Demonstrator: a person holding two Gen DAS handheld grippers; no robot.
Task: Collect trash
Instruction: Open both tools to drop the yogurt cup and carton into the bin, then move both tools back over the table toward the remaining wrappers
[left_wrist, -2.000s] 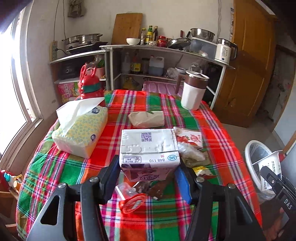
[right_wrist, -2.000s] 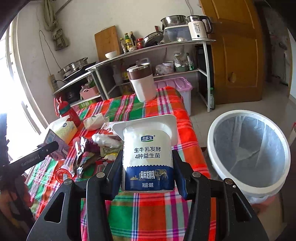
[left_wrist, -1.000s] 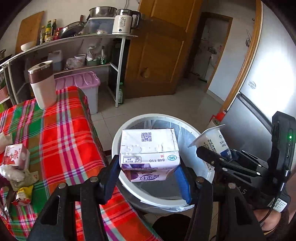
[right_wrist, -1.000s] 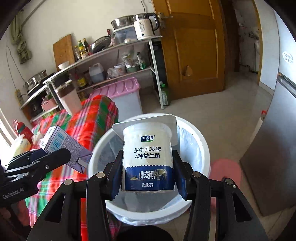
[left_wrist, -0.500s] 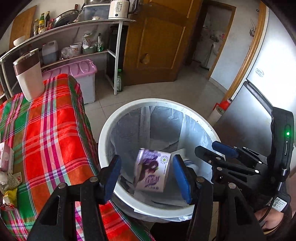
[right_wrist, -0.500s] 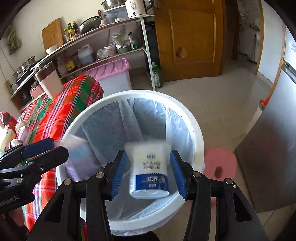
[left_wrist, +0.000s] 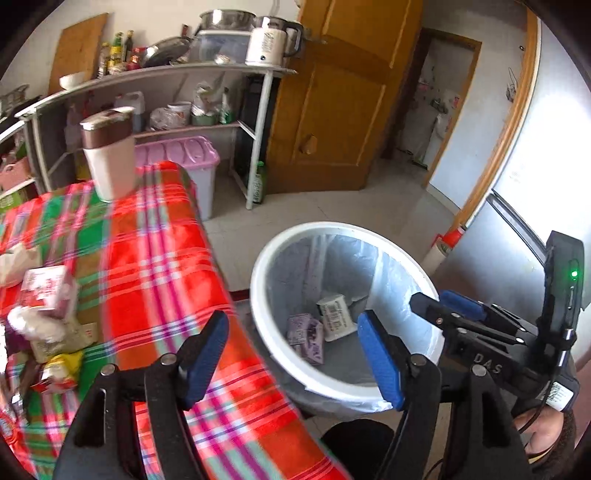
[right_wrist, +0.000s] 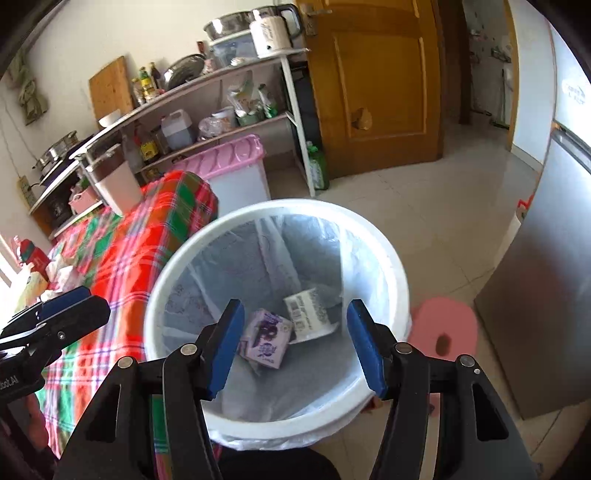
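Only your left view shows leftover wrappers (left_wrist: 55, 332) on the tablecloth (left_wrist: 155, 266); both grippers (left_wrist: 291, 347) (right_wrist: 295, 339) gape empty over the bin (right_wrist: 369, 229), carton (right_wrist: 264, 338) and cup (right_wrist: 308, 314) inside.

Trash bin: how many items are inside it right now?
2. In the trash bin, a purple carton lies at the bottom, and a white yogurt cup rests beside it, touching. Both grippers, left and right, are open; the right one's fingers may hide more.

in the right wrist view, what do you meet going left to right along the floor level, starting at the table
plaid tablecloth → white trash bin → pink stool → grey fridge
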